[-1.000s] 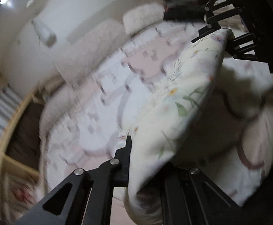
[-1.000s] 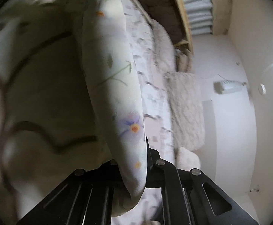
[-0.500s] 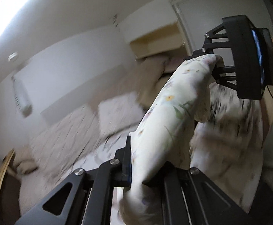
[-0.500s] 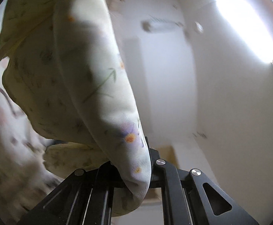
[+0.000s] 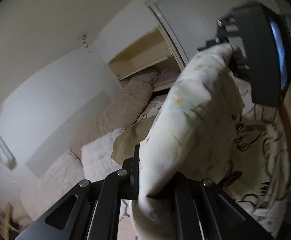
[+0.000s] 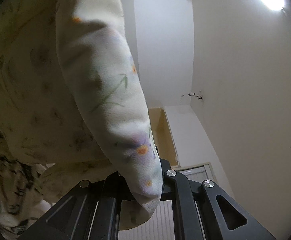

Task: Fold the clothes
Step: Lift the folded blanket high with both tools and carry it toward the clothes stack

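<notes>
We had the floral garment up in the air, stretched between our two grippers, and no fold was yet visible in it. The left gripper had its jaws clamped tight on one end of the cloth, which bunched over the jaws and hung down past them. The right gripper was clamped the same way on the other end; in the left wrist view it showed at the top right, with the fabric running up to it in a thick, rounded roll. The rest of the garment drooped loosely below that held edge, crumpled rather than flat, in front of a light cloth with dark line drawings that we could not identify for certain.

Behind and below lay the bed with its quilted cover and a fluffy white pillow, and beyond it an open wardrobe shelf with folded linen on it. The right wrist view looked mostly at bare wall and ceiling.

We judged the work to be at its early stage: the piece was picked up and held by an edge, but it had still to be spread out, laid flat on the bed, folded over on itself and set aside. Whether other clothes waited, we could not tell.
</notes>
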Demonstrator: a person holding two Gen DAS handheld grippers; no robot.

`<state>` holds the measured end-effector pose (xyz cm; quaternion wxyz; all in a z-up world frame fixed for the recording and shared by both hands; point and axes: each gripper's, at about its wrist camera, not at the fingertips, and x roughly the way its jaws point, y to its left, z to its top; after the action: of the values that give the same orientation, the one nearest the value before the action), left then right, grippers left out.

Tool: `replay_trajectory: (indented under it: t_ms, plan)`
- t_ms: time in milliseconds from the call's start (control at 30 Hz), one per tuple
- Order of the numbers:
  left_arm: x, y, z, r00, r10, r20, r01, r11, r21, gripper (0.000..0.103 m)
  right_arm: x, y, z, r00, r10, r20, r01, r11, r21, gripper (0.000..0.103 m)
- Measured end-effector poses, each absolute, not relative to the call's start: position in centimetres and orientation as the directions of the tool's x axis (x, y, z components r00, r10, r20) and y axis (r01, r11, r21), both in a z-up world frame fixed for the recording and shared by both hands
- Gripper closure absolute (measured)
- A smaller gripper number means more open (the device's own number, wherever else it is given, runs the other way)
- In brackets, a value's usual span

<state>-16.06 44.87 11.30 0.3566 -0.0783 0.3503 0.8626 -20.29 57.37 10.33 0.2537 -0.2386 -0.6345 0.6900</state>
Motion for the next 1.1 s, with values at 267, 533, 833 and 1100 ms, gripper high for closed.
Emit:
replay_trajectory:
  t_ms: [267,533,833,1100]
  plan:
    - [-18.3,48.9,9.5,-0.847,0.464,-0.259,-0.488,-0.487,0.724,0.095,-23.7,61.5,6.9,-0.761,0.639,0.111,-0.099,0.054,-0.994,0.096]
    - [-17.8,49.0,5.1,-0.878,0.453,-0.158,-0.313,-0.291,0.904,0.095,-25.0,62.4,5.4,-0.770,0.631,0.094,-0.100,0.026,-0.995,0.095]
    - [-14.4,49.1,2.7,-0.839,0.491,-0.236,-0.385,-0.227,0.895,0.095,-23.8,64.7,0.7,-0.798,0.589,0.129,0.012,0.229,-0.973,0.096]
    - [-9.3,48.2,1.7,-0.817,0.503,-0.281,-0.383,-0.110,0.917,0.095,-20.1,65.8,2.9,-0.813,0.582,0.023,0.044,0.101,-0.994,0.095]
